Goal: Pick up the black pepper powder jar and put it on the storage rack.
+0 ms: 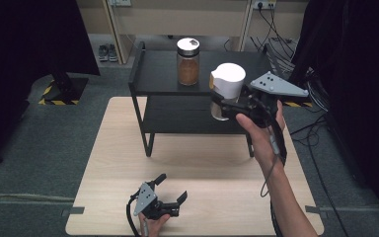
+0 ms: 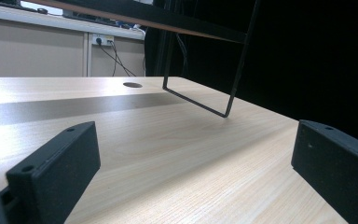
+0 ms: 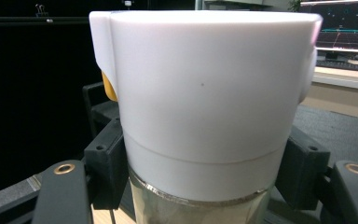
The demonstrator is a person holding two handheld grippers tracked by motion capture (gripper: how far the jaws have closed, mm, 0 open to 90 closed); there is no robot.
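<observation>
A jar with a tall white lid (image 1: pixel 227 81) hangs in the air in front of the black two-tier shelf (image 1: pixel 143 74), level with its top board. My right gripper (image 1: pixel 223 109) is shut on the jar's glass body just under the lid. In the right gripper view the white lid (image 3: pixel 205 88) looms large, with a black pad (image 3: pixel 106 158) pressed against each side of the jar. A second jar (image 1: pixel 188 61) with brown contents and a metal lid stands on the shelf's top board. My left gripper (image 1: pixel 171 187) lies open on the table near its front edge, nothing between its fingers (image 2: pixel 56 168).
The light wooden table (image 1: pixel 197 197) carries the shelf at its far half. Cables trail on the floor at the right. A dark curtain hangs at the left, a pair of shoes sits on the floor behind the shelf.
</observation>
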